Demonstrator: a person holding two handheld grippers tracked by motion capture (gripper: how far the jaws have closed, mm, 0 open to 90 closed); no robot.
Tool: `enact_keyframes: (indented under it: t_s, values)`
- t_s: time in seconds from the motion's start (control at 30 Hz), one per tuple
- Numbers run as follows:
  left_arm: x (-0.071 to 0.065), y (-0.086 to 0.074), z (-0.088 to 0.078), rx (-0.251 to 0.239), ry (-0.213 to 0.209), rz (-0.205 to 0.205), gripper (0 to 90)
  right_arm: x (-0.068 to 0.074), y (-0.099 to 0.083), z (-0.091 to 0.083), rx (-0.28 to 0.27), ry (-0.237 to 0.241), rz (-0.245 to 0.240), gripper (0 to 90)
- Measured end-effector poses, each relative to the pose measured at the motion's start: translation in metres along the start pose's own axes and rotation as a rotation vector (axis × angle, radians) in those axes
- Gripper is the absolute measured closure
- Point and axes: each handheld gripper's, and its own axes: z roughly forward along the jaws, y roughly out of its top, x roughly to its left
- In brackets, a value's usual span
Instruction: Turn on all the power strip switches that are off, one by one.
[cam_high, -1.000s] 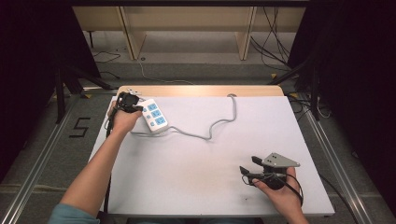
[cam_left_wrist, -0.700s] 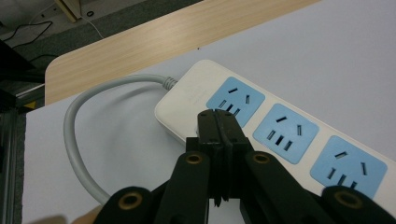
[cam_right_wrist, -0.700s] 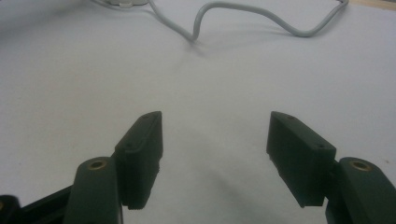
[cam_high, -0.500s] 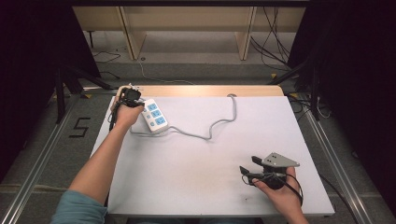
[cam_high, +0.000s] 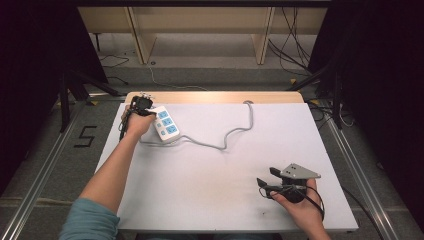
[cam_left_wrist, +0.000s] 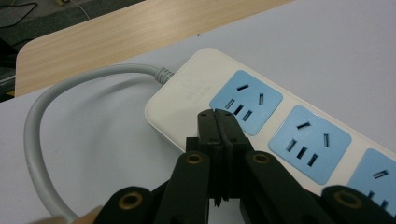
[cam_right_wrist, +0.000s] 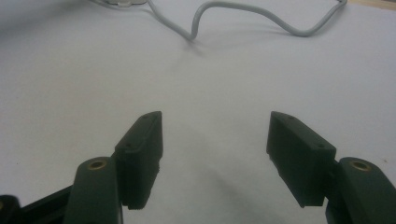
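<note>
- The strip (cam_high: 165, 124) lies flat at the table's (cam_high: 210, 200) far left corner, its cable end nearest the wooden edge (cam_left_wrist: 140, 28); place everything else by the strip
- Its cord (cam_high: 227, 140) loops out of that end, then snakes away across the white top toward the far edge
- Your left gripper (cam_left_wrist: 218, 123) has its jaws pressed together with nothing between them, tips hovering at or on the strip's cable end, just beside the first socket (cam_left_wrist: 246, 101); you cannot tell from here whether they touch
- With jaws closed like this you look set to push or steady the strip, so press on the plain casing, not into the socket holes
- Keep the tips low and square to the strip's short end, or it will likely pivot on the smooth top
- Mind the cord loop beside the tips; a snag there would drag the strip
- Your right gripper (cam_high: 270, 184) rests well apart from the strip, jaws wide and empty; bring it nearer if the strip needs bracing
</note>
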Motion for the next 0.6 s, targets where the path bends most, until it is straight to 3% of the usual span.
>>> enact_keyframes:
  t_s: [0.37, 0.6]
  values:
    - [0.0002, 0.001, 0.003, -0.013, 0.003, -0.004, 89.4, -0.0001, -0.0001, 0.0005, 0.001, -0.001, -0.002, 37.1]
    - [-0.0004, 0.0015, 0.0039, -0.004, 0.006, 0.019, 89.5, 0.0003, 0.0, 0.0003, 0.001, -0.002, -0.001, 37.1]
